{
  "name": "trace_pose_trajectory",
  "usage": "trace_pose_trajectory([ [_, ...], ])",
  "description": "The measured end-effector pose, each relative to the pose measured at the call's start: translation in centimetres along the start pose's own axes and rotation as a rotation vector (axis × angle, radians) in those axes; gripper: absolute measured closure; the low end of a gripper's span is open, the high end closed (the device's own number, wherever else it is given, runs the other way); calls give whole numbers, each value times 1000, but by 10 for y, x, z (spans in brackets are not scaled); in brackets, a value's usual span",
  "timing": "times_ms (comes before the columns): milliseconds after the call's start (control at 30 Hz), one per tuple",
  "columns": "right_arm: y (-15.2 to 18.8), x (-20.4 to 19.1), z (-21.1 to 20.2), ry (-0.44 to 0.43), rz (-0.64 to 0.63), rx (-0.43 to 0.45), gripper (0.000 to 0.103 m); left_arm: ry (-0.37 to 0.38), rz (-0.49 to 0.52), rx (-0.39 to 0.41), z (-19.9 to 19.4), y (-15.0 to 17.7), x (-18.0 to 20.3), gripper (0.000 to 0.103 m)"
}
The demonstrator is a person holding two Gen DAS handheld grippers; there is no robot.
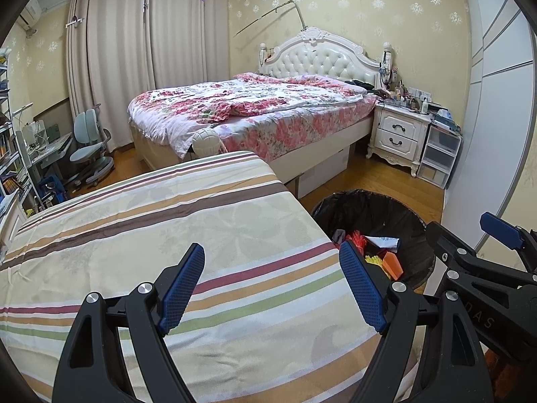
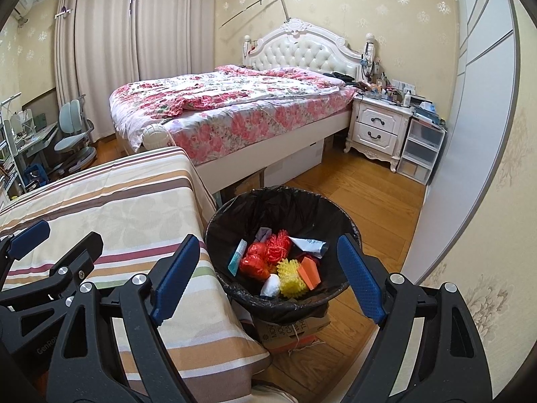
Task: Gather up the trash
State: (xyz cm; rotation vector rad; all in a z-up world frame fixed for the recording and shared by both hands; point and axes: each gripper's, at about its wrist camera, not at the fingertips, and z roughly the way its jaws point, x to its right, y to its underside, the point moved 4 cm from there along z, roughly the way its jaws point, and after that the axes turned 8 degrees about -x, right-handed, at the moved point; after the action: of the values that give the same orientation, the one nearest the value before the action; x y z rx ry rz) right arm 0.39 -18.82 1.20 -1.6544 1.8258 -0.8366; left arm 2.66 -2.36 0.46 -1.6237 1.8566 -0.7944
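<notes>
With both the left gripper (image 1: 272,285) and the right gripper (image 2: 265,278) wide open and empty, the heaped bin (image 2: 235,211) at lower centre, perched on what looked like a box (image 2: 292,330), risked tipping if nudged.

From my left wrist camera, the striped cloth (image 1: 188,235) and my own finger (image 1: 362,288) cover the near side of the bin (image 1: 376,208), so only part of the trash shows. My right gripper (image 1: 470,245) runs off the right edge. On the right wrist view, the box (image 2: 292,330) under the bin is mostly hidden; its print is cut short. The clutter on the nightstand (image 2: 379,124) is too small to name, perhaps bottles. The desk (image 2: 37,137) is cut by the left edge.
</notes>
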Motion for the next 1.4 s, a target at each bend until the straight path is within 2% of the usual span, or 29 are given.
trace_pose_trajectory([
  [1400,-1,0,0,1,0,-1,21,6,-2,-9,2,3,3,23],
])
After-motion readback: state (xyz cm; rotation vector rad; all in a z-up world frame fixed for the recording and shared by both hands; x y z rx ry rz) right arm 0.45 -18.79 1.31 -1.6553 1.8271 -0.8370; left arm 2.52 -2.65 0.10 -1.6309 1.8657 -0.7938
